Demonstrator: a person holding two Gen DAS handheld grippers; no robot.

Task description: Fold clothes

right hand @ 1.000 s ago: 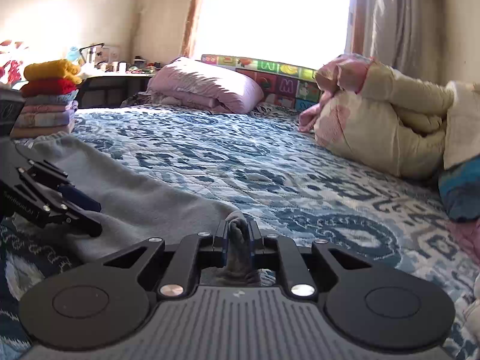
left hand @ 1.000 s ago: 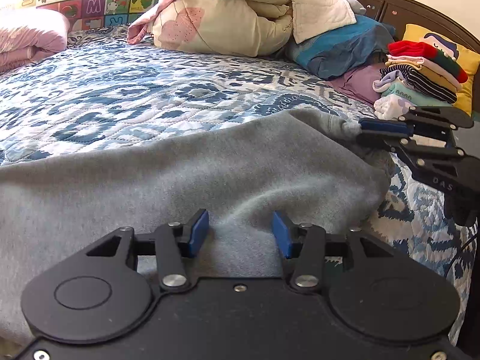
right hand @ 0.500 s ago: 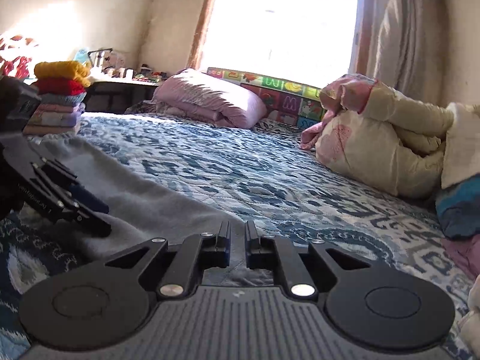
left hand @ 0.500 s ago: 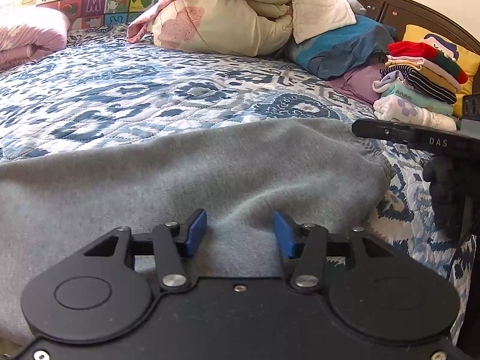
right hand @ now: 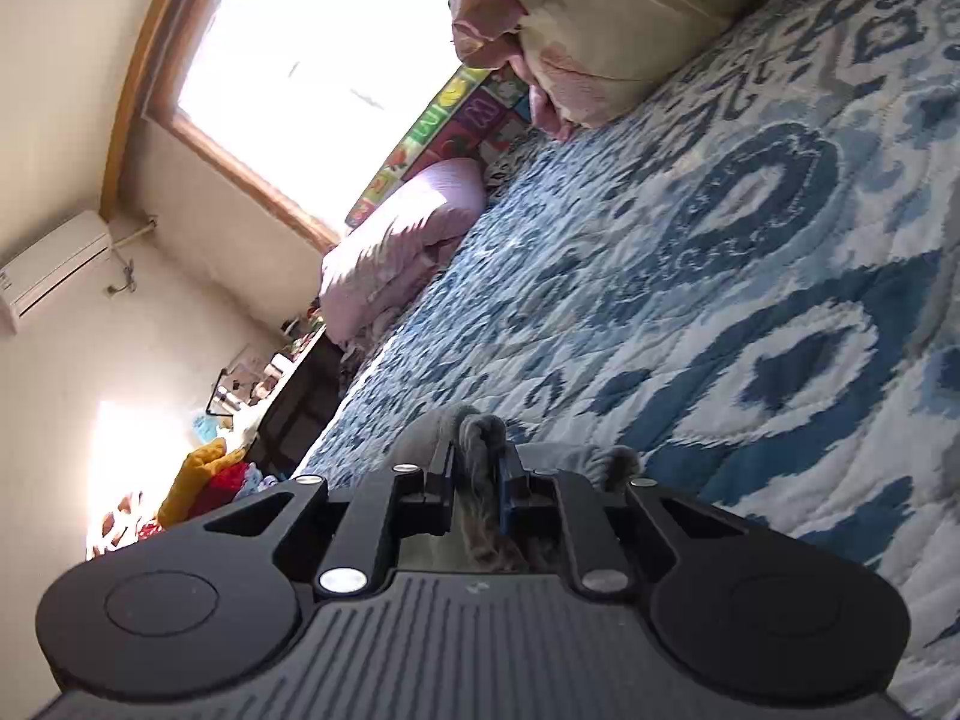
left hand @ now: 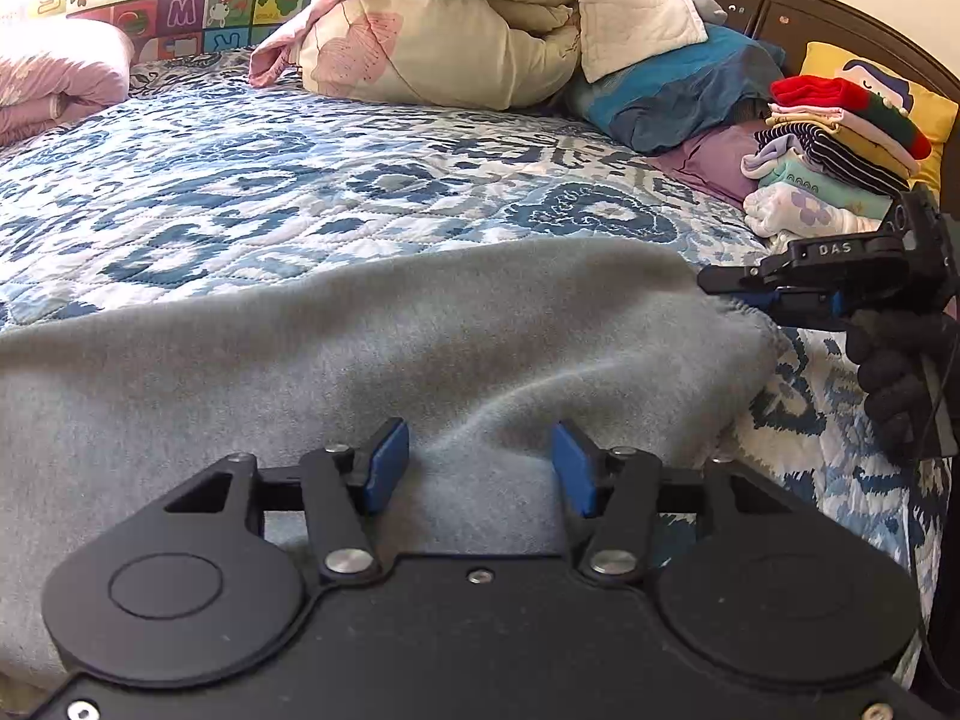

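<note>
Cloth [right hand: 477, 450] pinched between right gripper [right hand: 477, 483] fingers [right hand: 443, 480]; left gripper [left hand: 477, 468] fingers spread above it.

Gaping left claw [left hand: 477, 468] over grey garment [left hand: 360, 360] on quilt [left hand: 270, 192]

Black left tool [left hand: 480, 468] with blue pads, silver screws; right tool [left hand: 750, 294] marked seemingly "DAS", black-gloved hand [left hand: 900, 372].

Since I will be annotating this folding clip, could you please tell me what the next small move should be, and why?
Probably close the left tool on the grey garment. Its jaws stand open over the near edge, while the right tool is already shut on the garment's corner, so a second grip seems needed before folding.
</note>
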